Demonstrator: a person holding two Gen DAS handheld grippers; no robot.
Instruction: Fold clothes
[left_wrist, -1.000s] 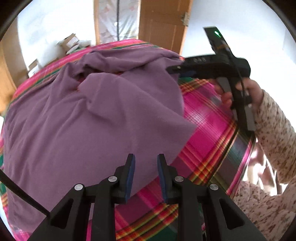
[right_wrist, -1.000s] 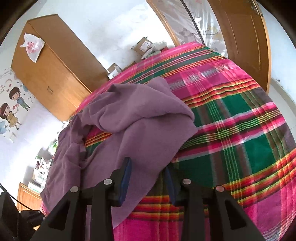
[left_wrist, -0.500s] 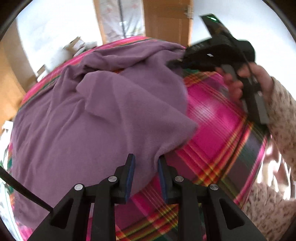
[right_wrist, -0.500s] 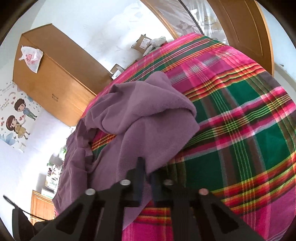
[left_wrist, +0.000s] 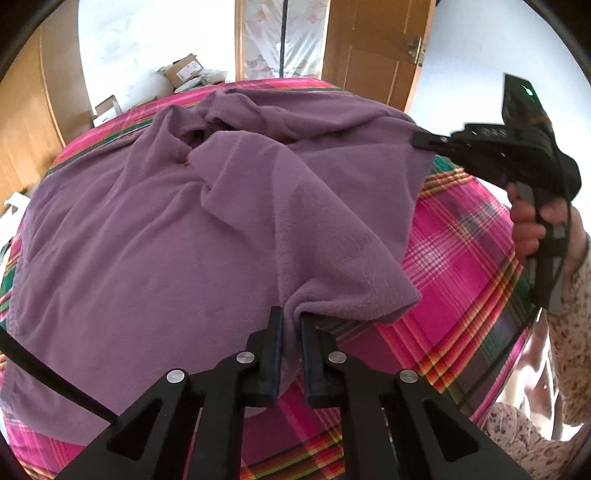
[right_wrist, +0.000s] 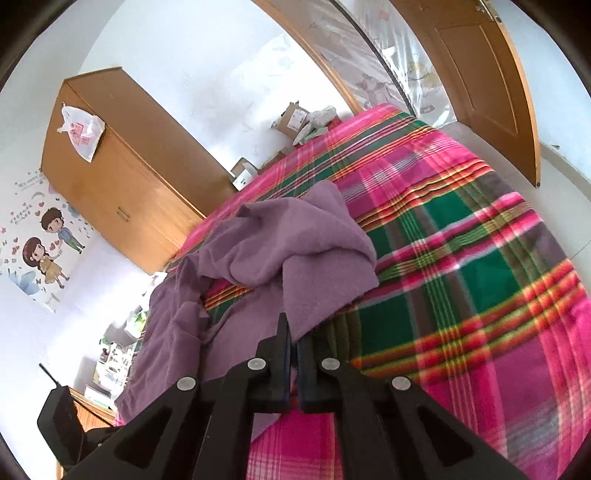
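Since a second ago both sets of jaws have narrowed from a wide gap onto the cloth, and the edges they hold have lifted off the bed. The left gripper (left_wrist: 291, 321) now has its jaws drawn close together with a bunched fold of the purple garment (left_wrist: 184, 229) pinched between them; only a slim gap remains, filled by fabric. The right gripper (right_wrist: 293, 332) is likewise nearly closed, its jaws clamped on a hanging edge of the same garment (right_wrist: 306, 251), the blue pads pressing the cloth from both sides.

In the left wrist view the right gripper (left_wrist: 428, 139) shows at the far corner of the garment, its tip on the raised corner, with the person's right hand (left_wrist: 532, 225) wrapped around the handle below it.

The garment is a soft, fleece-like purple piece spread over most of the plaid bed cover (left_wrist: 454, 258). Its near right portion is pulled up and doubled over, so a thick flap drapes toward the left gripper, casting a shadow on the pink plaid. Toward the far end it is crumpled into loose ridges and folds. In the right wrist view the lifted part forms a peaked hump, with a patch of bed cover showing beneath it and a long strip of cloth trailing away to the left edge of the bed.
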